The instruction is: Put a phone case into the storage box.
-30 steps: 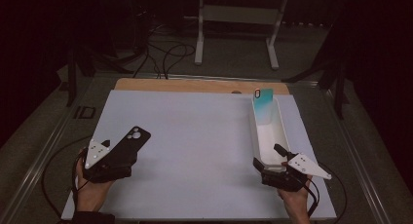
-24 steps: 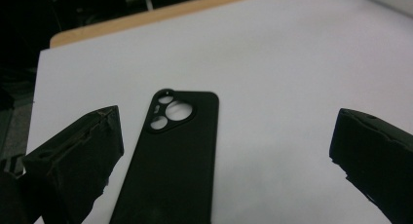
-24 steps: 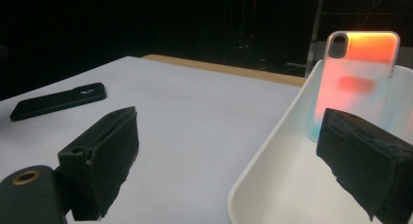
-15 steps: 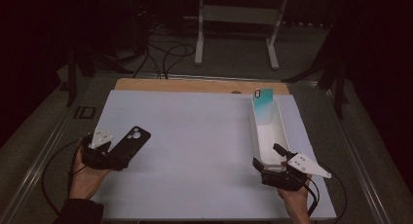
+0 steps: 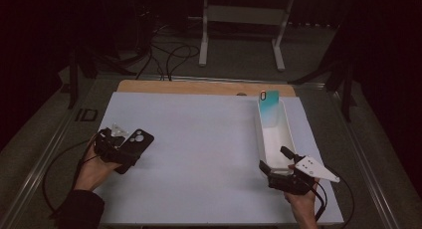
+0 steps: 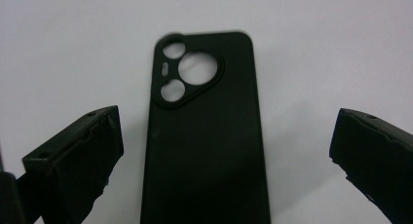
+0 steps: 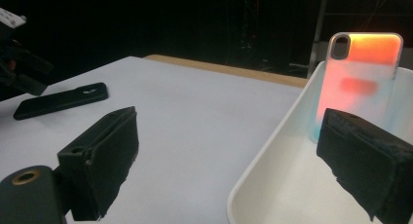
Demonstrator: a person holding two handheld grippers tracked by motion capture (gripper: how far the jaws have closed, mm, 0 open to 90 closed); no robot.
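White sheeting covers most of the surface [image 5: 209, 154], with a strip of bare wood along its far edge. Toward the right side a long white tray [image 5: 274, 134] lies lengthwise, running away from the person, and a teal-tinted phone case [image 5: 267, 105] leans upright against its far end wall; in the right gripper view that same case glows orange at the top and pale blue lower down, with a camera cutout in its upper left corner. On the left side of the surface a black phone case [image 6: 207, 131] lies flat on the white sheet, back side up, its raised camera island with three round openings at the end farther from the person. The left tongs [image 6: 224, 156] hang over it with the jaws spread wide, one on each side of the case and neither touching it; from the high view the left hand [image 5: 94, 167] holds them low at the case's near end. The right tongs [image 7: 229, 170] sit at the near end of the tray, jaws also spread wide and holding nothing, one jaw over the white sheet and the other over the tray's inside.
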